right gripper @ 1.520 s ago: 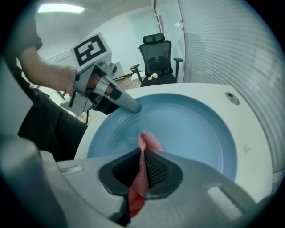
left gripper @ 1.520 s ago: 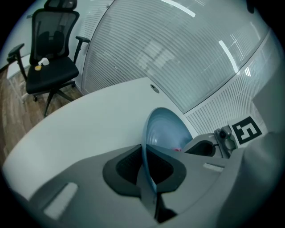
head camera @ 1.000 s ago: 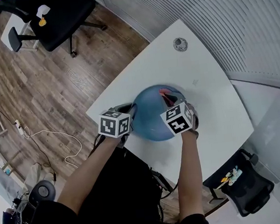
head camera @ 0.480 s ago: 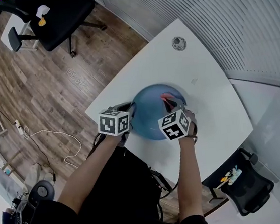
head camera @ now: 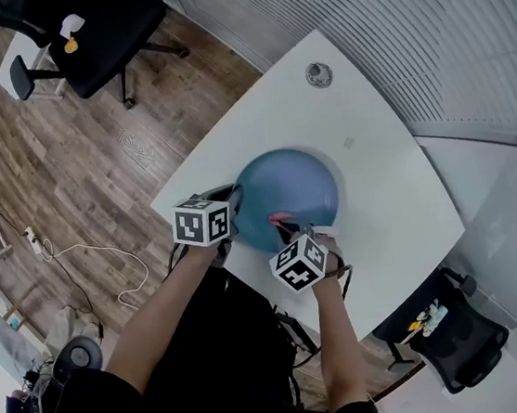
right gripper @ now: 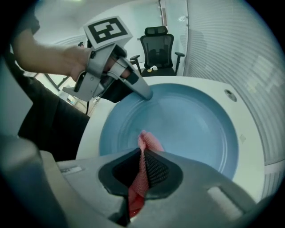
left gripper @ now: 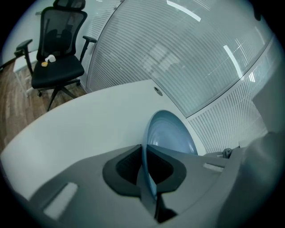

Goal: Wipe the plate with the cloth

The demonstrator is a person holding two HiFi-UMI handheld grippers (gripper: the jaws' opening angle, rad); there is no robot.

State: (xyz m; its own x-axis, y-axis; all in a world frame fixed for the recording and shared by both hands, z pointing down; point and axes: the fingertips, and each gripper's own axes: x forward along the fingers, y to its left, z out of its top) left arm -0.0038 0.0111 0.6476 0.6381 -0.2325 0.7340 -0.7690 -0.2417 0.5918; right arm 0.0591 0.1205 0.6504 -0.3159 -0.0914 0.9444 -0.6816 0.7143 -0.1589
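Observation:
A round blue plate [head camera: 290, 192] lies on the white table [head camera: 379, 195], also seen as the blue plate [right gripper: 187, 124] in the right gripper view. My left gripper [head camera: 233, 211] is shut on the plate's left rim [left gripper: 149, 151], which runs edge-on between its pads. My right gripper [head camera: 291, 228] is shut on a pink cloth [right gripper: 144, 167], whose tip [head camera: 283, 217] rests on the plate's near part. The left gripper [right gripper: 144, 92] shows in the right gripper view, clamped on the plate's far rim.
A round cable grommet [head camera: 319, 74] sits in the table's far part. A black office chair [head camera: 92, 34] stands on the wooden floor beyond the table, another chair [head camera: 457, 340] at the lower right. A white cable [head camera: 106, 257] lies on the floor at left.
My right gripper has dragged the pink cloth from the plate's far right side toward the near edge. The left gripper has kept its hold on the rim.

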